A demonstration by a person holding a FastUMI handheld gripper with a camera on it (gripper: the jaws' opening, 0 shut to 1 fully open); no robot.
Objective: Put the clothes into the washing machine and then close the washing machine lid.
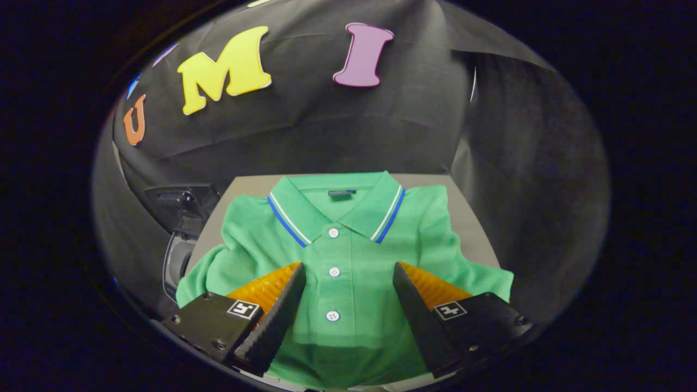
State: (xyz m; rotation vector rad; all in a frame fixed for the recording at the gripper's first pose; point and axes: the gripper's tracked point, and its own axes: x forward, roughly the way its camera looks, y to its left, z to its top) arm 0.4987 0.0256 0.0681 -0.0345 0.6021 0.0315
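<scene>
Task looks barely started: the washer (182, 247), partly visible off the bench's left edge beyond the left finger, has nothing loaded that I can see, and lid state is unreadable from here. Shirt (348, 256) lies flat and buttoned on the bench (471, 228), collar away from the gripper. Gripper (348, 280) jaws wide, straddling the button placket over the shirt, gripping nothing; grab, load, lid close all left.

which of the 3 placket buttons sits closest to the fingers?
The lowest button on the green polo shirt, down between the open gripper fingers. The middle button sits level with the fingertips; the top one, by the collar, lies beyond them.
</scene>
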